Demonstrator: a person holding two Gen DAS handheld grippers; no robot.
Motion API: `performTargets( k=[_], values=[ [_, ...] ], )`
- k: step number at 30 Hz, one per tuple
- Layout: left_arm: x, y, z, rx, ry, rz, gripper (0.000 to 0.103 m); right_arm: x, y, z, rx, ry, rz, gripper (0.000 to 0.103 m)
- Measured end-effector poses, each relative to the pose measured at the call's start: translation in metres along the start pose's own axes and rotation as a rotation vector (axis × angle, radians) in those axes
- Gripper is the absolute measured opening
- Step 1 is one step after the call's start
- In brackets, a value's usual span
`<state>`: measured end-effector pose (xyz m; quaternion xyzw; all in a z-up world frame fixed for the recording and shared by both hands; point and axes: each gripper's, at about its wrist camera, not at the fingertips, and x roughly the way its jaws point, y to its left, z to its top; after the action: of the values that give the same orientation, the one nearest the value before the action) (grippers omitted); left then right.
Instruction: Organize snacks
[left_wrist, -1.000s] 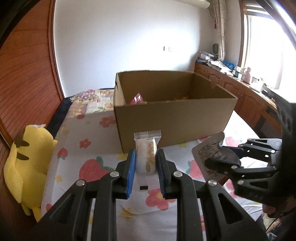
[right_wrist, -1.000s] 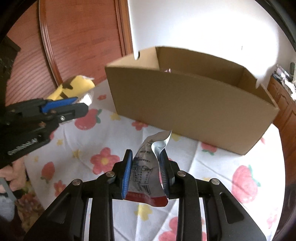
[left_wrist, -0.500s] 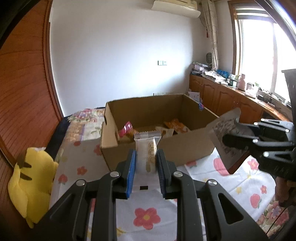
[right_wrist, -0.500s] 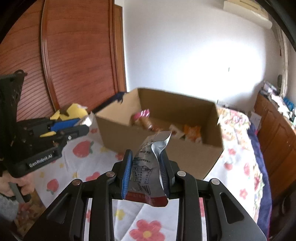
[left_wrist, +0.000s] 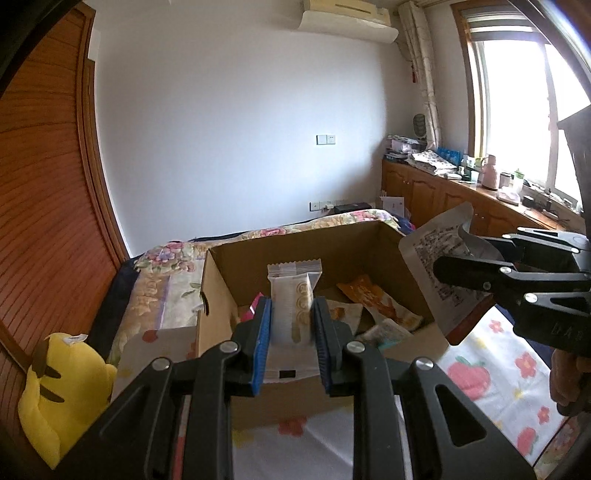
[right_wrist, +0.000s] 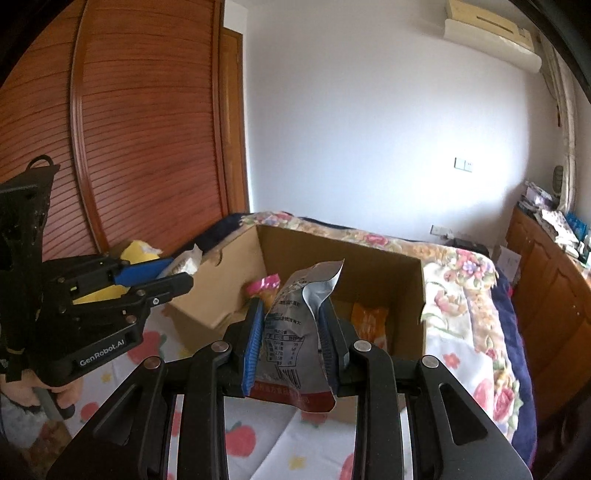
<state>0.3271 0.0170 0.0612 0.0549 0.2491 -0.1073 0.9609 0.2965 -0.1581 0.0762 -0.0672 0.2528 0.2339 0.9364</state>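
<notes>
Cardboard box: open-topped, standing on a bed with a strawberry-and-flower sheet. Contents: several snack packets, among them an orange packet and a pink one.

Left wrist view only: yellow plush toy in full at the bed's left edge; window and wooden cabinets crowded with small items at right; air conditioner high on the wall.

Right wrist view only: slatted wooden door at left; the person's hand gripping the left tool's handle; the box's far right corner and the floral quilt beyond it.

Left tool: blue pads clamped on 1 upright white biscuit packet, held in front of and above the box's near wall.

Right tool: pads clamped on 1 silver printed pouch, red-banded at the bottom, top corner curled, held above the box's near edge.
</notes>
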Motion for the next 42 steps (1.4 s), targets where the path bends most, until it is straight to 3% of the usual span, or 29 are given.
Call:
performTargets(
  k=[13, 20, 22, 29, 42],
  values=[
    [0.072, 0.006, -0.002, -0.031, 0.066, 0.007, 0.021, 0.082, -0.040, -0.004, 0.047, 0.065, -0.003, 0.027],
    [0.082, 0.006, -0.011, -0.053, 0.099, 0.010, 0.037, 0.098, -0.050, -0.016, 0.077, 0.096, 0.003, 0.031],
    [0.078, 0.004, -0.013, -0.056, 0.103, 0.014, 0.038, 0.098, -0.050, -0.019, 0.075, 0.102, -0.009, 0.041],
    [0.037, -0.008, -0.017, -0.054, 0.077, 0.018, 0.038, 0.073, -0.043, -0.029, 0.075, 0.101, -0.014, 0.041],
    [-0.081, -0.040, -0.044, -0.008, -0.007, 0.047, 0.039, -0.046, 0.000, -0.067, 0.114, 0.036, -0.011, 0.042]
  ],
)
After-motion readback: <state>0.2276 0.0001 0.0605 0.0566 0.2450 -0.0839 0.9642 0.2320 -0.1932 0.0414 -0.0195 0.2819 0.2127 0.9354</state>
